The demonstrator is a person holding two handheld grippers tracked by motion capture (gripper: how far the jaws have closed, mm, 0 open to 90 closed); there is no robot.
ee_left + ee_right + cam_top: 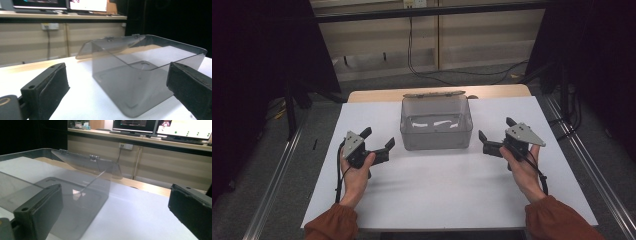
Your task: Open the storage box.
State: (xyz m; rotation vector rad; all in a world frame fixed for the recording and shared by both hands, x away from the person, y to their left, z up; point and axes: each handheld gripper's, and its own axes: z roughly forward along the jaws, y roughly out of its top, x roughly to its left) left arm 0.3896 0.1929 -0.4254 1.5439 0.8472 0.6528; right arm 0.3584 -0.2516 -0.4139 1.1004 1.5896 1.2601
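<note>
A smoky see-through plastic box (pixel 436 129) stands at the middle of the white table (pixel 447 190), its hinged lid (pixel 434 94) folded back behind it. My left gripper (pixel 377 140) is held open to the left of the box, a short way off. On the box's right my right gripper (pixel 497 134) is open too, jaws toward the box. The box (pixel 140 75) shows between the wide-apart jaws in the left gripper view. In the right gripper view the box (pixel 67 195) and its lid (pixel 87 162) sit to the left. Nothing is held.
The box looks empty apart from pale glints on its floor. Metal rails (pixel 277 180) run along both sides of the table. A wall socket and cables (pixel 412 55) are behind it. Monitors (pixel 162 127) stand on a bench beyond.
</note>
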